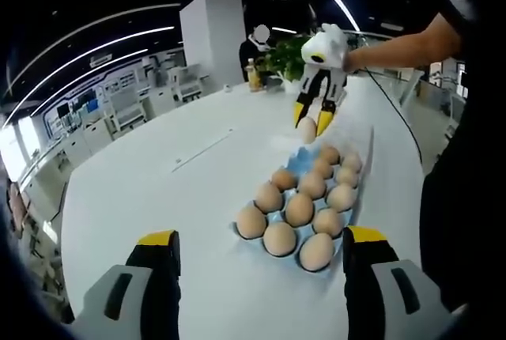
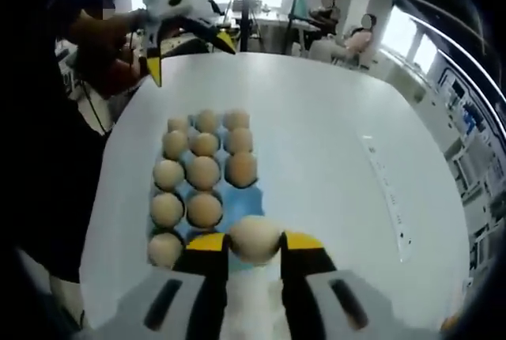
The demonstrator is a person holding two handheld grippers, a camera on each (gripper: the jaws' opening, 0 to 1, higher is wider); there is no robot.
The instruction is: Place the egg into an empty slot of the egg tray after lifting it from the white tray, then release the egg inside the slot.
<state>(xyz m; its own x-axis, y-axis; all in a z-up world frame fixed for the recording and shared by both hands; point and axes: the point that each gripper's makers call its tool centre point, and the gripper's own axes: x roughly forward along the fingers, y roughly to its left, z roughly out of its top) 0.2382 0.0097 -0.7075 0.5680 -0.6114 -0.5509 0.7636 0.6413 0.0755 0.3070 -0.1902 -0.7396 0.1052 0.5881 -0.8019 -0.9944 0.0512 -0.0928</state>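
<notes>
Right gripper [image 2: 254, 243]: yellow-tipped jaws clamped on the egg [image 2: 254, 238], one pad on each side. Held egg sits over the near end of the blue egg tray [image 2: 241, 202], above a bare blue patch in the tray's right column; cannot tell whether it touches the tray. In the left gripper view the same gripper [image 1: 315, 122] shows at the far end of the tray, angled down from a hand in a white glove [image 1: 336, 45], with the egg [image 1: 307, 130] between its tips, just above the tray's far edge [image 1: 294, 164].

Left gripper [image 1: 261, 249]: jaws wide apart, nothing between them, only bare white table [image 1: 150, 190] and the near corner of the tray. In the right gripper view it [image 2: 190, 51] hangs beyond the far end of the tray, jaws spread.

Tray: brown eggs in three columns, most slots filled; twelve count clearly in the left gripper view. A pale tray-like shape [image 1: 360, 146] lies past the egg tray's far end, blurred.

Beyond: round white table, a dark sleeve [image 1: 411, 39], a potted plant [image 1: 286, 55], a bottle [image 1: 254, 75], people seated at the back [image 2: 344, 28].
</notes>
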